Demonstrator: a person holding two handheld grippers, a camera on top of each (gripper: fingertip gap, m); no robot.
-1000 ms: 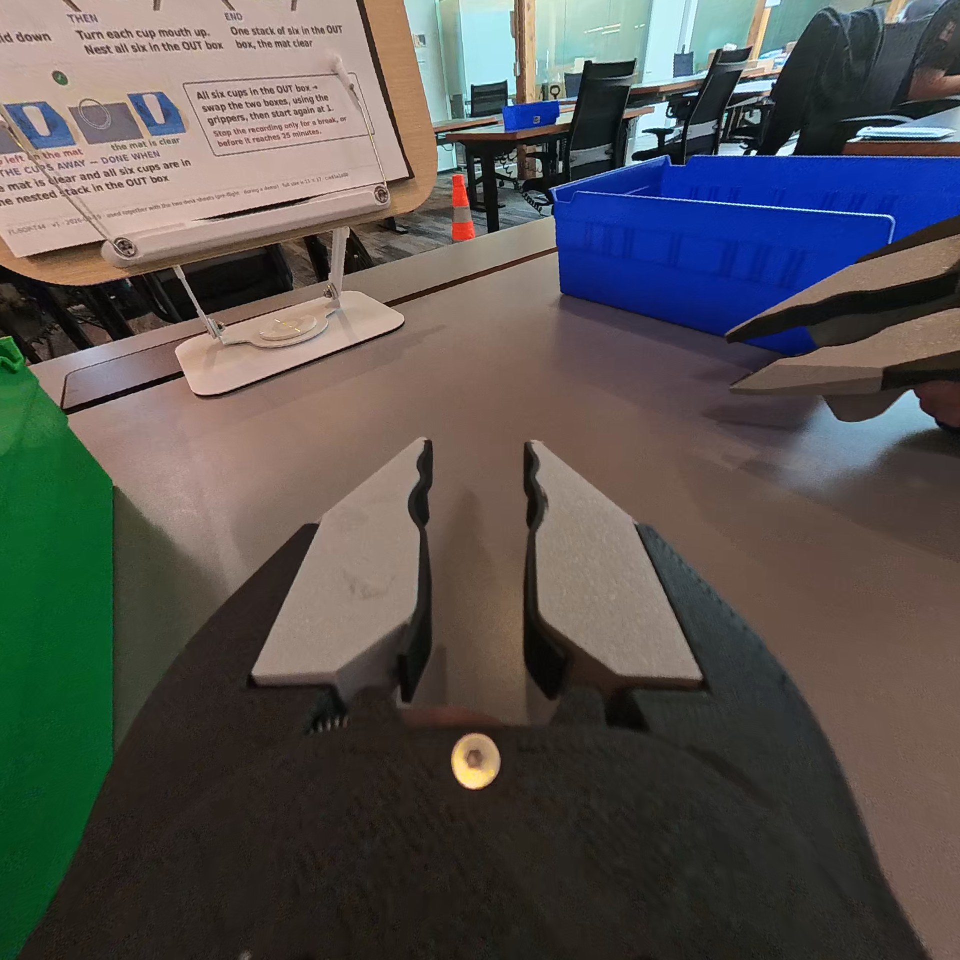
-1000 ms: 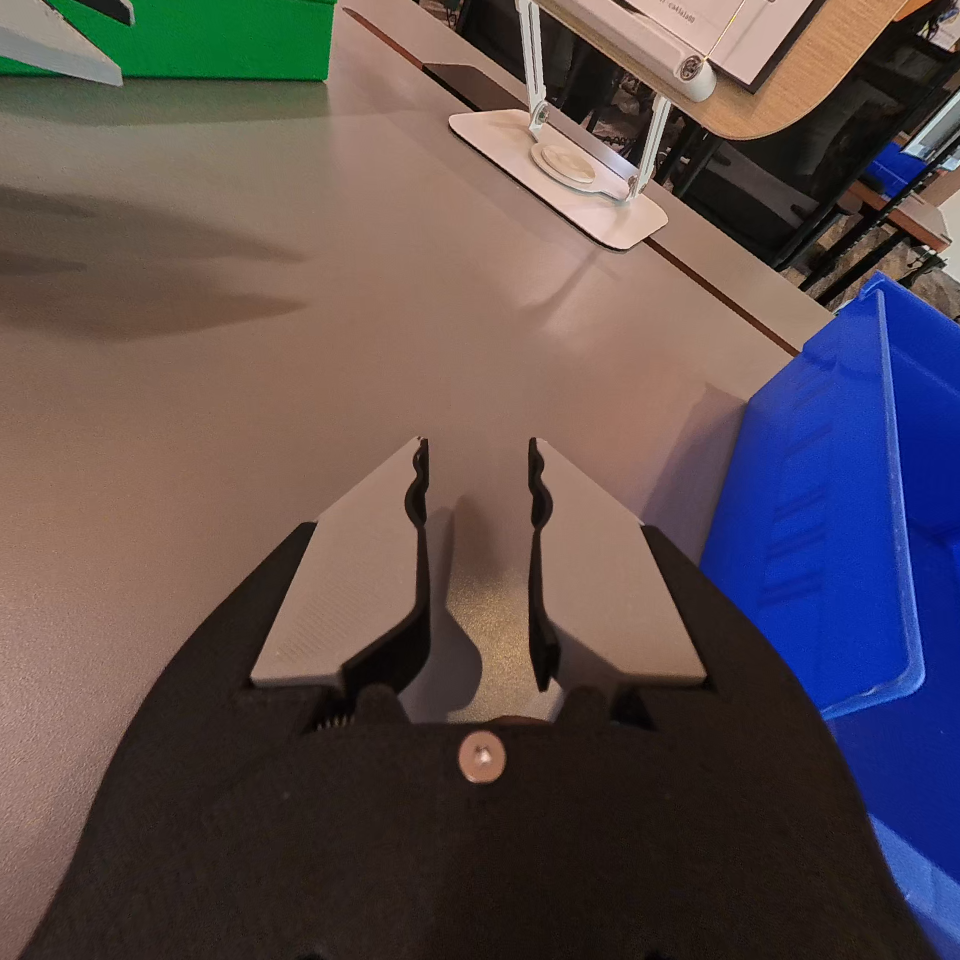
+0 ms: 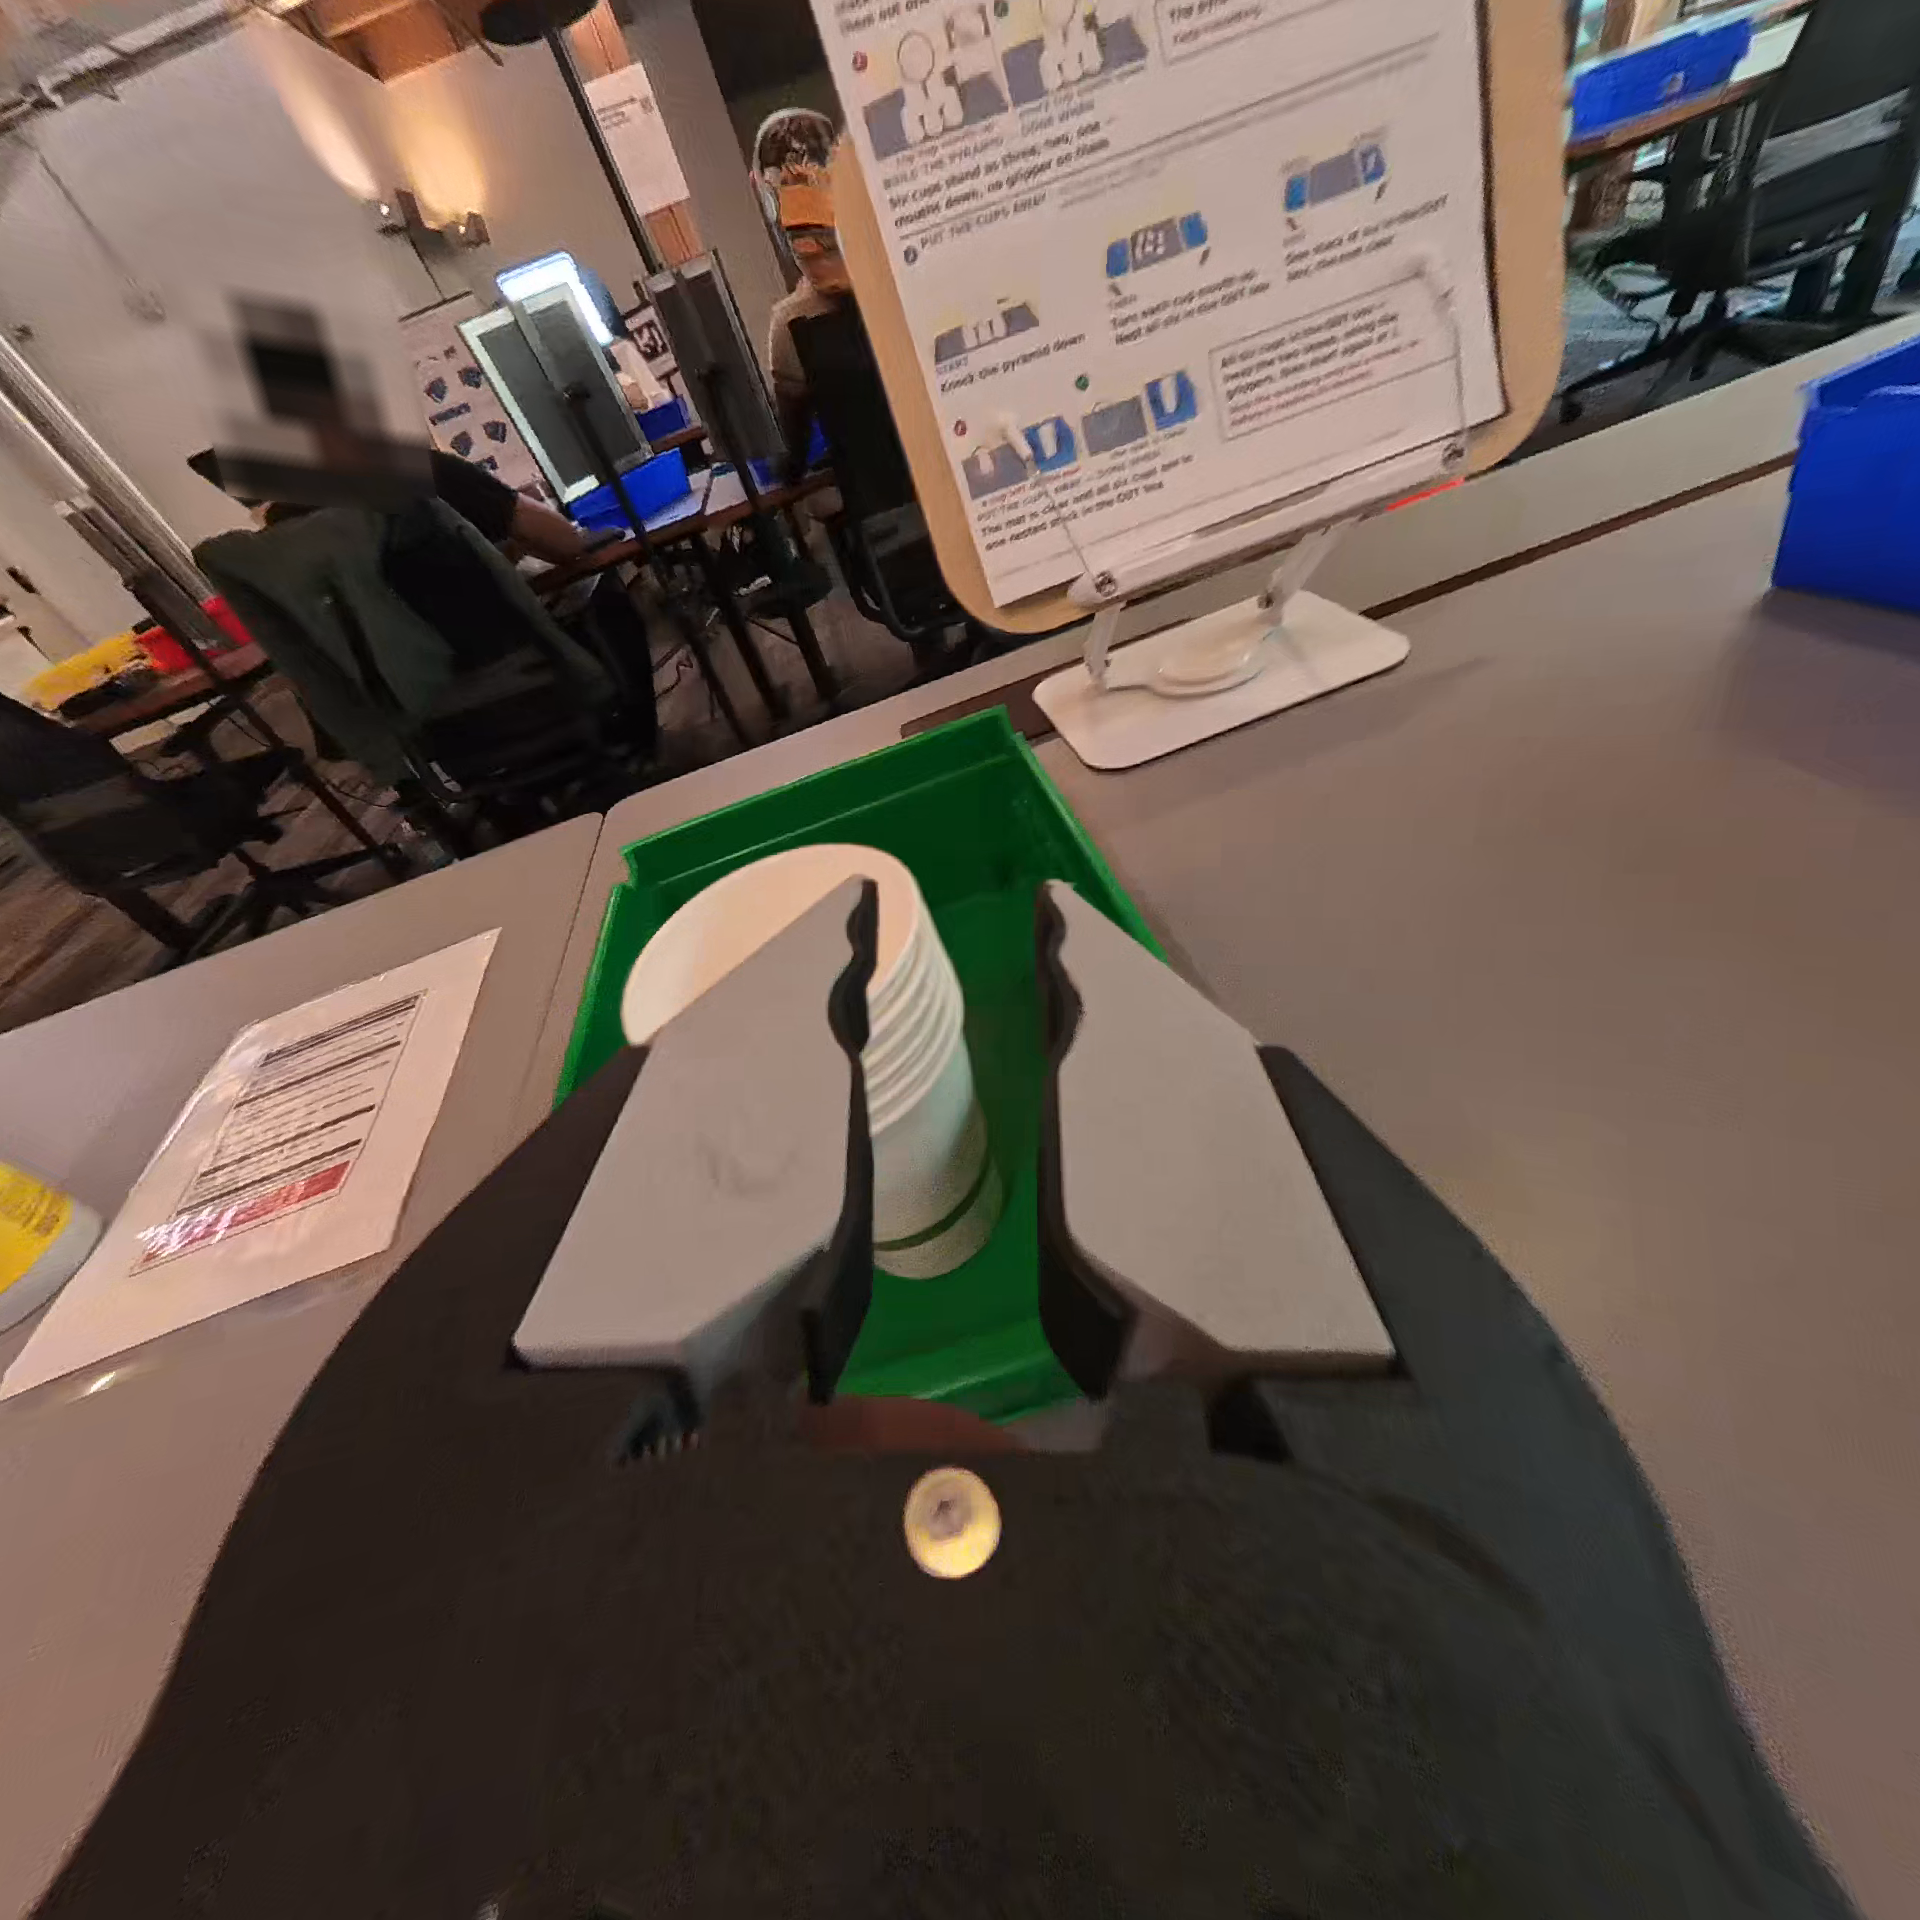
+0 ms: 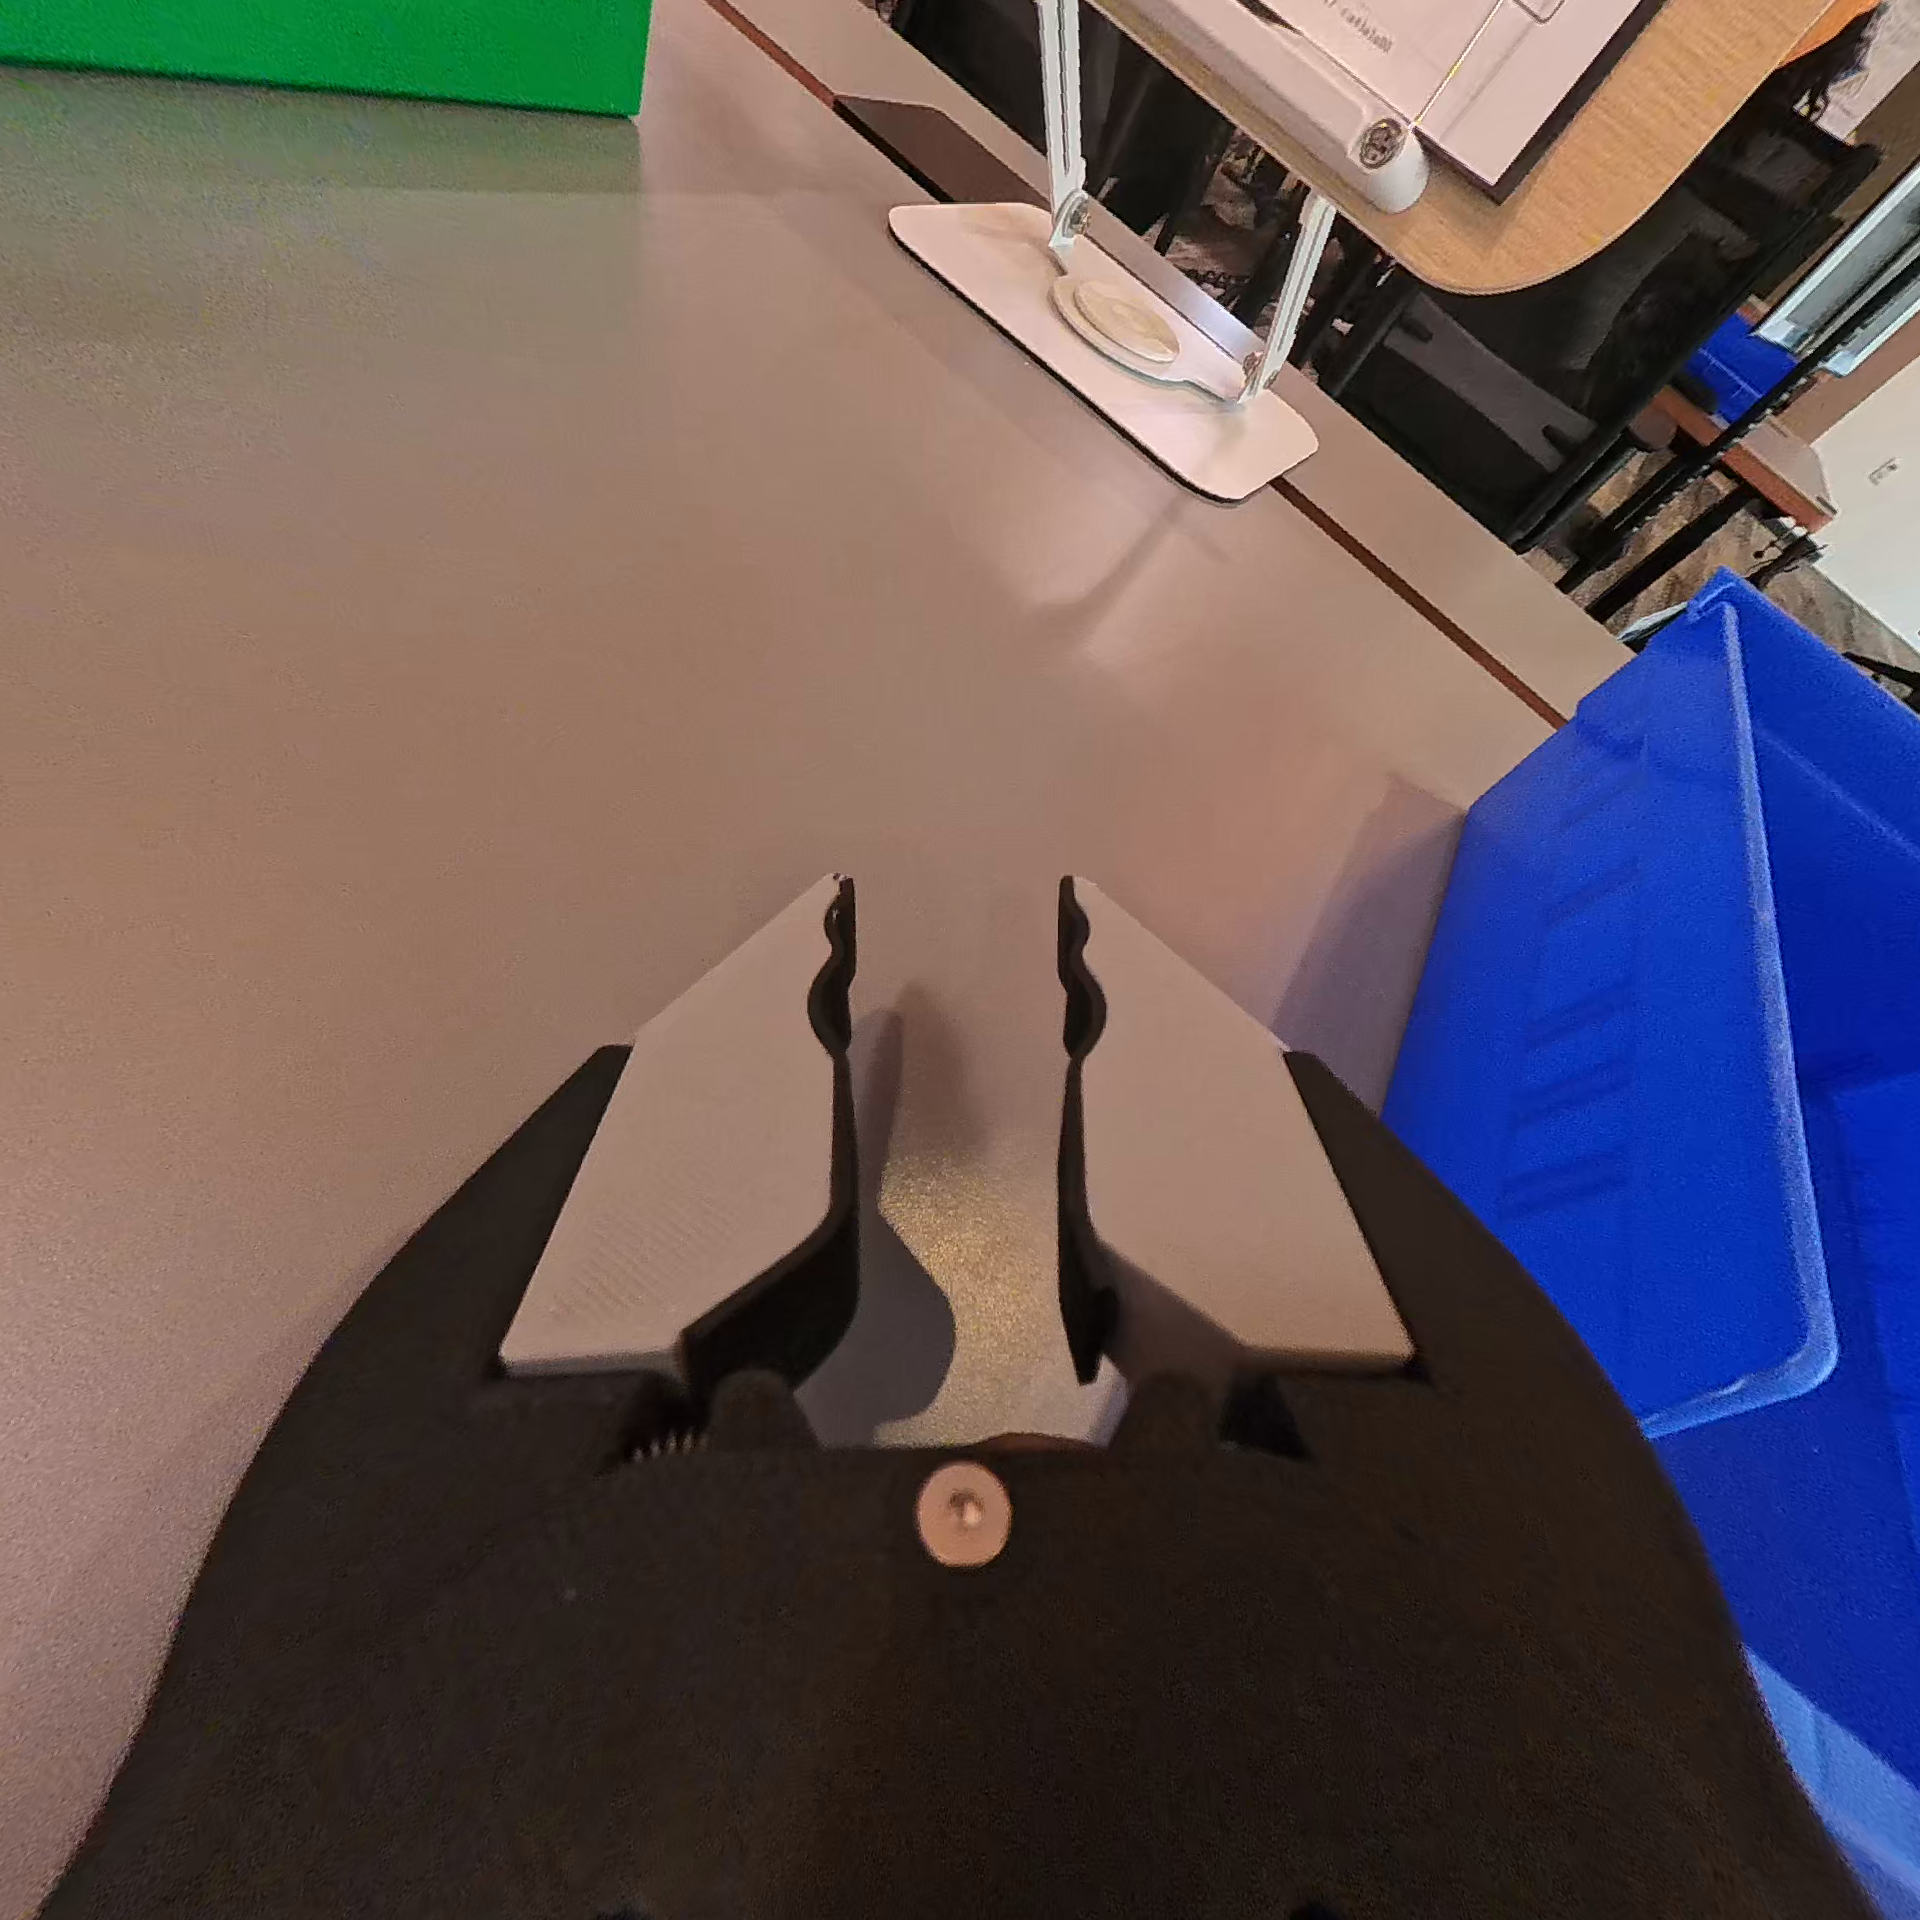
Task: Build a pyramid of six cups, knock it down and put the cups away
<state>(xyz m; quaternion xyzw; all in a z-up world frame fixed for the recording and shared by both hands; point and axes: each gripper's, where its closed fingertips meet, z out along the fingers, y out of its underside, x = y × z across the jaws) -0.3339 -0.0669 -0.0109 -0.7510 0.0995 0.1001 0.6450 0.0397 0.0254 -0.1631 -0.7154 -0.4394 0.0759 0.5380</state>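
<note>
I see a smooth grey tabletop (image 4: pixel 520 623) in an open office with desks, chairs and seated people behind. A white document stand holding an instruction sheet (image 3: pixel 1226 675) sits at the far edge, a laminated paper sheet (image 3: pixel 270 1143) to the left. My left gripper (image 3: pixel 951 904) hangs parted and empty above the green plastic bin (image 3: pixel 997 821), where the nested stack of white paper cups (image 3: pixel 914 1081) stands tilted, partly behind the left finger. My right gripper (image 4: pixel 956 894) is also parted, empty, over bare table beside the blue plastic bin (image 4: pixel 1621 1039).
</note>
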